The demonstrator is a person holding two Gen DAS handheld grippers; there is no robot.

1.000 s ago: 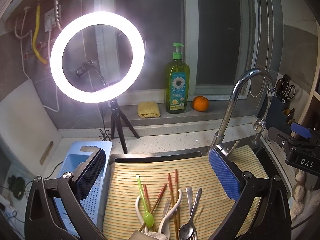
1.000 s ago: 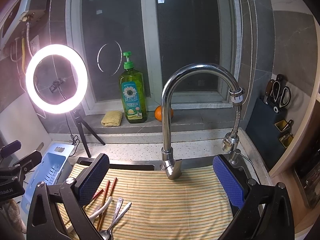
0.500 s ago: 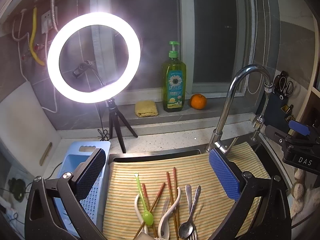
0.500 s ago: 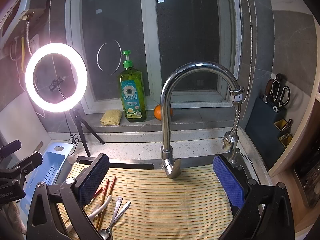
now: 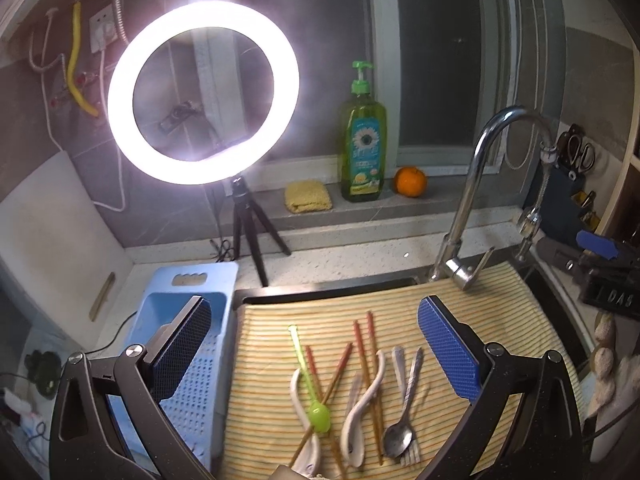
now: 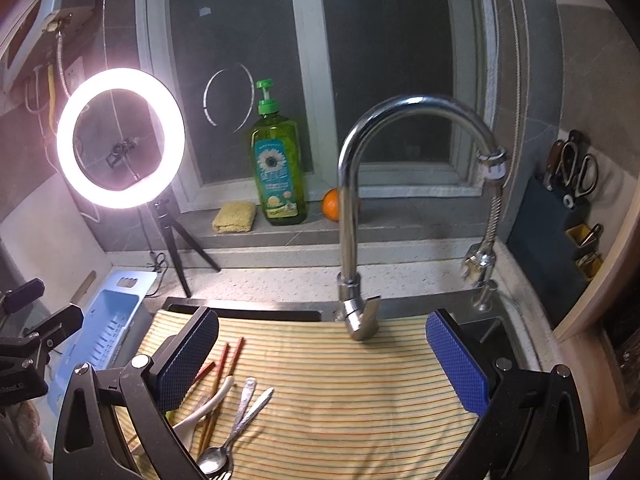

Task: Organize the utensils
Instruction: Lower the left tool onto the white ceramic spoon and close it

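A pile of utensils lies on a yellow striped mat (image 5: 500, 320) over the sink: red-brown chopsticks (image 5: 362, 344), a green spoon (image 5: 316, 412), white ceramic spoons (image 5: 362, 412), a metal spoon (image 5: 400, 432) and a fork. My left gripper (image 5: 316, 356) is open and empty above the pile. My right gripper (image 6: 322, 364) is open and empty over the mat (image 6: 340, 392), right of the chopsticks (image 6: 226, 360) and metal spoon (image 6: 236, 428). A blue perforated tray (image 5: 188, 376) sits left of the mat.
A chrome faucet (image 6: 352, 208) rises behind the mat. A lit ring light (image 5: 202, 92) on a tripod stands at the back left. A soap bottle (image 5: 362, 140), sponge (image 5: 308, 196) and orange (image 5: 410, 182) sit on the sill. A knife block (image 6: 560, 208) stands at the right.
The left gripper has drawn back and tilted down a little, so more of the utensil pile shows. The right gripper has shifted only slightly. Both stay open.
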